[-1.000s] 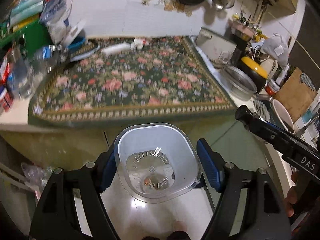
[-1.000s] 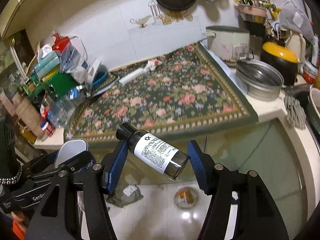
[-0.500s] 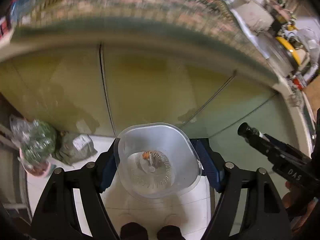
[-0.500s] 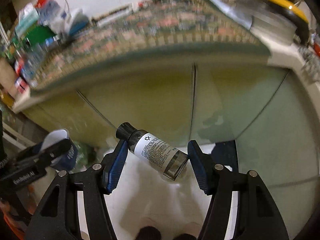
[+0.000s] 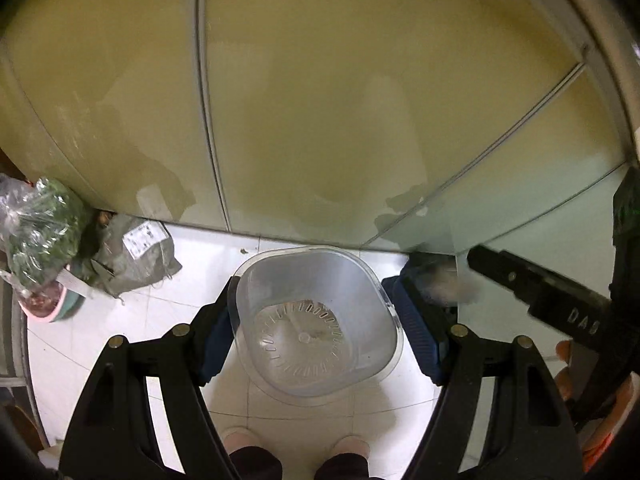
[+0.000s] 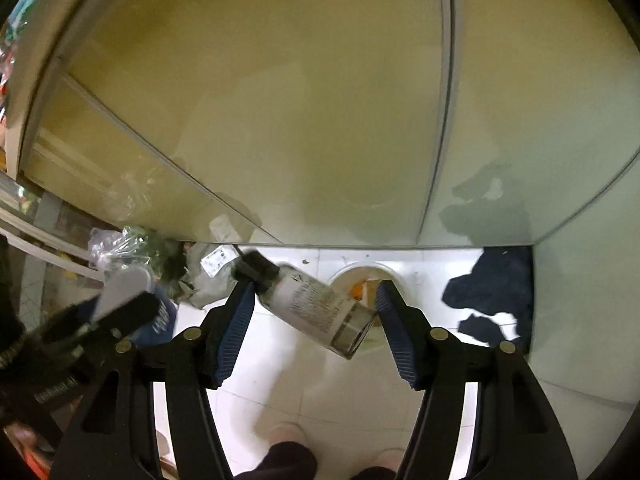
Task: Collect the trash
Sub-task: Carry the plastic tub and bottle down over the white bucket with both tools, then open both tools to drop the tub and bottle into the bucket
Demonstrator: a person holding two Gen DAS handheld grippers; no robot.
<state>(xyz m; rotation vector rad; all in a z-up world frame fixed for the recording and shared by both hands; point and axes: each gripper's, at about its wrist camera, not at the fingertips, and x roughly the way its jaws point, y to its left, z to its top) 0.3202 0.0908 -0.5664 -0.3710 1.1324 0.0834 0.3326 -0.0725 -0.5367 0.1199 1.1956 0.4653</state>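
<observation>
The left tool (image 5: 314,330) grips a clear plastic tub (image 5: 314,320); the right tool (image 6: 316,320) clamps a labelled bottle (image 6: 312,304). Both seem headed for disposal, so next comes finding a bin near the floor (image 6: 280,384).

Only thing I can actually read is "DAS" on the right gripper's black body (image 5: 580,316), off to the right. The bottle's label (image 6: 316,300) is too blurry.

Both tongs (image 5: 314,320) (image 6: 316,312) angled floorward, each clamped
</observation>
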